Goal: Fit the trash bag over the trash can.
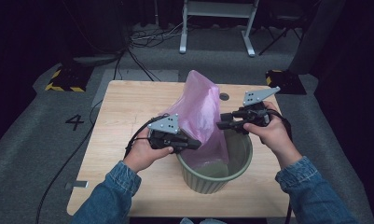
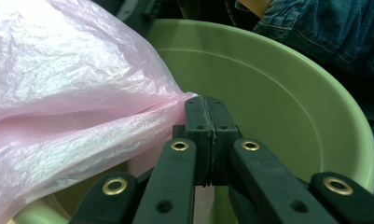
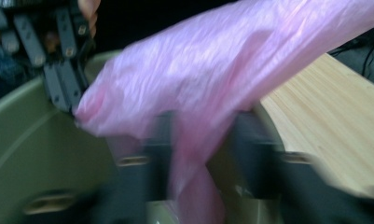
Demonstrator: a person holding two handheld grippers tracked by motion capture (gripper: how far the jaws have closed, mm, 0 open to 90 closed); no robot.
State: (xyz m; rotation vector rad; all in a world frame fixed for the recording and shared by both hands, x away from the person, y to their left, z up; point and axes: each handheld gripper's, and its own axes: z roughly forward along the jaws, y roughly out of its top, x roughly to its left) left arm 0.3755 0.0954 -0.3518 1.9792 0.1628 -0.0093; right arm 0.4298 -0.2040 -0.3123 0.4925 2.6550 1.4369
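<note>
Lining one bin (image 1: 208, 179): one bag (image 1: 201, 112)

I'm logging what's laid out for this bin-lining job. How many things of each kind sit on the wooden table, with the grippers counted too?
Pink plastic bag: 1
Green bin: 1
Grippers: 2, the left gripper and the right gripper
Total: 4
</note>
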